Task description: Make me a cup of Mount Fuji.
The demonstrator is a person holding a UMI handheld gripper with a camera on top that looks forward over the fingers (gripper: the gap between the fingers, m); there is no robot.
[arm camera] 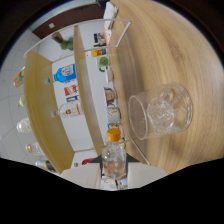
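Note:
My gripper point(114, 174) is shut on a small clear bottle point(114, 159) with an orange cap point(114, 134). The whole view is rolled on its side, so the bottle lies level with its cap pointing ahead, clear of any support. Only pale parts of the fingers point(82, 175) show on either side of the bottle, and the tips are hidden. Just beyond the cap and off to one side, a clear glass cup point(160, 112) holding ice cubes stands on the wooden table point(170, 50). The cap is on the bottle.
A wooden shelf unit point(40, 105) with white panels stands on the table beyond the bottle, holding several bottles and labelled items, one with a blue label point(65, 73). A clear acrylic stand point(117, 35) borders the shelf toward the table.

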